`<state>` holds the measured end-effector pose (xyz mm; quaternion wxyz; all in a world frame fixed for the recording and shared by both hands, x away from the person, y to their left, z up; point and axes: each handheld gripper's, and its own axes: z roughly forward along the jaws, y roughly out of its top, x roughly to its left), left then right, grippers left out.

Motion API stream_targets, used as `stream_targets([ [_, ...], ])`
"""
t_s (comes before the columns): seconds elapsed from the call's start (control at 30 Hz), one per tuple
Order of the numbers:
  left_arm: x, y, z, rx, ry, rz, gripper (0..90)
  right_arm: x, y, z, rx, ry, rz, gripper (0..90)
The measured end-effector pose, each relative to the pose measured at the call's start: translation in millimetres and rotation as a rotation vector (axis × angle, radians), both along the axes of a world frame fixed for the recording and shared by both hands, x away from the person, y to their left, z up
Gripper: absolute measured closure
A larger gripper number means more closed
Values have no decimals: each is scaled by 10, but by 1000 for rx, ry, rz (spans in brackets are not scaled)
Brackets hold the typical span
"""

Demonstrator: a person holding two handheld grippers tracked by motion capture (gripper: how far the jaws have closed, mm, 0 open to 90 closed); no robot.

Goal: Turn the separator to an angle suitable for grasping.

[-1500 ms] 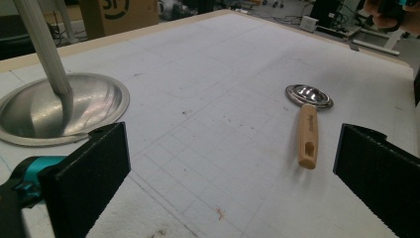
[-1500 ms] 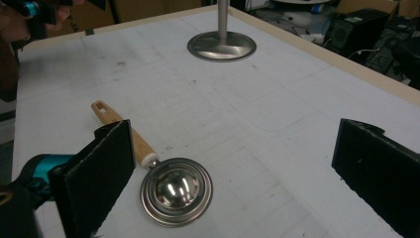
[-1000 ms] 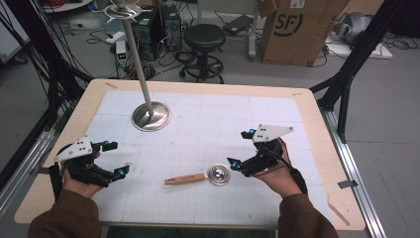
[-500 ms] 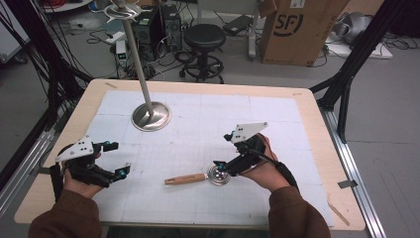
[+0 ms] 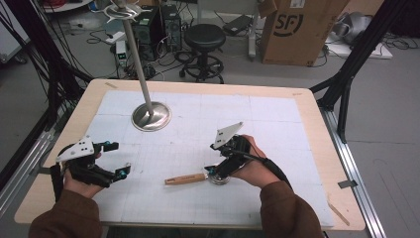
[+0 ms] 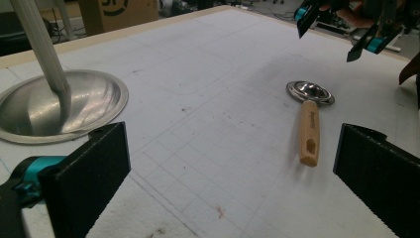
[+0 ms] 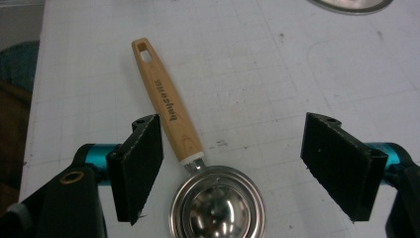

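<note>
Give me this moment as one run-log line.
right gripper: jaws open, just closing, straddling metal scoop, pads not touching | scoop: flat on mat, wooden handle free | left gripper: open, idle

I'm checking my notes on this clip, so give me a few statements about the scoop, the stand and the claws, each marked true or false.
1. The scoop lies flat on the table mat. True.
2. The right claw is clamped on the wooden handle. False: its jaws, which have just been closing, stand on either side of the metal bowl end and are not pressing on it.
3. The left claw holds the scoop. False: it is open with nothing in it, and the scoop lies some way beyond its jaws.
4. The metal stand has a round base resting on the mat. True.
5. The scoop's handle is black plastic. False: it is light wood with dark lettering.
</note>
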<state>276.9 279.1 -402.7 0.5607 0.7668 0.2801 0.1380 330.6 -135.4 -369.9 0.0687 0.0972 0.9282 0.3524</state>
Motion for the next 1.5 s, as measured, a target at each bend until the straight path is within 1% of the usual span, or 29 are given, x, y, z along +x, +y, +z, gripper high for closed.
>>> stream_targets([
  [0.13,5,-21,-17,14,5,-1,16,19,104,-89,-57,14,14,237],
  [0.23,3,-18,-15,13,5,-3,16,19,160,-135,-87,14,32,249],
  [0.33,4,-11,-15,9,5,1,16,10,193,-171,-128,3,34,255],
  [0.37,5,-10,-15,10,4,2,16,10,193,-171,-128,3,34,255],
  [0.4,6,-11,-16,10,5,2,16,3,220,-195,-145,0,43,258],
  [0.47,8,-16,-17,14,5,-2,16,-2,239,-217,-144,6,50,262],
  [0.5,8,-20,-18,15,5,-2,16,-5,275,-250,-172,-2,66,264],
  [0.53,7,-21,-18,16,5,-2,16,-17,292,-265,-190,14,64,266],
  [0.6,6,-22,-18,16,5,-2,16,-19,325,-302,-212,14,67,269],
  [0.63,6,-21,-18,16,5,-2,16,-19,325,-302,-212,14,67,269],
  [0.67,6,-20,-18,16,4,0,16,-11,350,-327,-228,16,72,272],
  [0.73,6,-19,-19,16,5,-2,16,-6,370,-334,-230,20,73,280],
  [0.9,9,-25,-22,20,6,-6,16,-14,459,-359,-262,19,101,311],
  [0.93,8,-24,-21,19,6,-6,16,-20,467,-360,-273,21,100,318],
  [0.97,7,-23,-21,19,5,-6,16,-15,473,-370,-271,18,108,324],
  [1.1,5,-19,-20,18,6,-3,16,-22,484,-405,-299,22,117,347],
  [1.13,6,-20,-21,18,5,-5,16,-22,484,-405,-299,22,117,347],
  [1.17,6,-21,-21,19,6,-5,16,-26,490,-421,-315,27,126,361],
  [1.23,6,-24,-22,20,7,-6,16,-31,493,-427,-320,35,124,364],
  [1.33,7,-27,-24,21,7,-8,16,-33,511,-449,-339,40,138,420],
  [1.37,8,-28,-25,20,8,-9,16,-33,511,-449,-339,40,138,420],
  [1.43,10,-30,-29,20,11,-8,16,-47,522,-458,-364,31,132,442],
  [1.5,11,-30,-30,23,11,-9,16,-42,524,-466,-358,32,139,447],
])
